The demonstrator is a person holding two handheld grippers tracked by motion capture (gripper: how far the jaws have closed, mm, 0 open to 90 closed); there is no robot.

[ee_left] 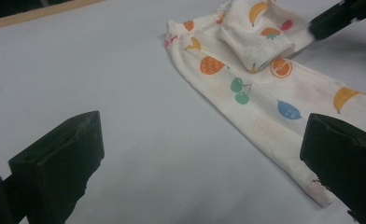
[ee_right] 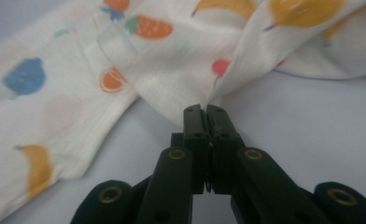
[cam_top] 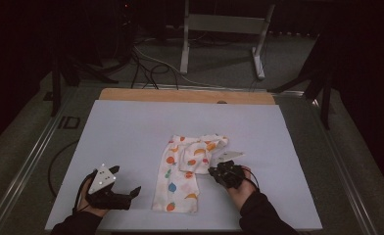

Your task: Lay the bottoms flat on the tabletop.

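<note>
High view: fruit-print baby trousers lie mid-table on the white board. One leg runs straight down toward the person; the other is bunched and folded over near the waist. Right gripper sits at the right edge of the bunched part, tips touching cloth. Left gripper rests on the board well to the left of the straight leg's hem, nothing between its jaws.

Left gripper view: jaws stand wide apart with bare board between them. The trousers lie ahead and to the right of the fingers; the hem of the straight leg ends just inside the right-hand jaw, not gripped. Farther off, past the folded leg, the other gripper's black tip meets the cloth.

Right gripper view: jaws are closed together, with a small pinch of cloth edge caught at the fingertips. The fabric fans up and away from the tips, leg to the left, bunched part to the right.

Progress, my read: it looks like a fold or flatten job, early to mid stage. One leg is already laid out flat. The second leg is pinched but not yet pulled out or laid over. The left side hasn't grabbed anything yet, and the hem looks like its likely target.
</note>
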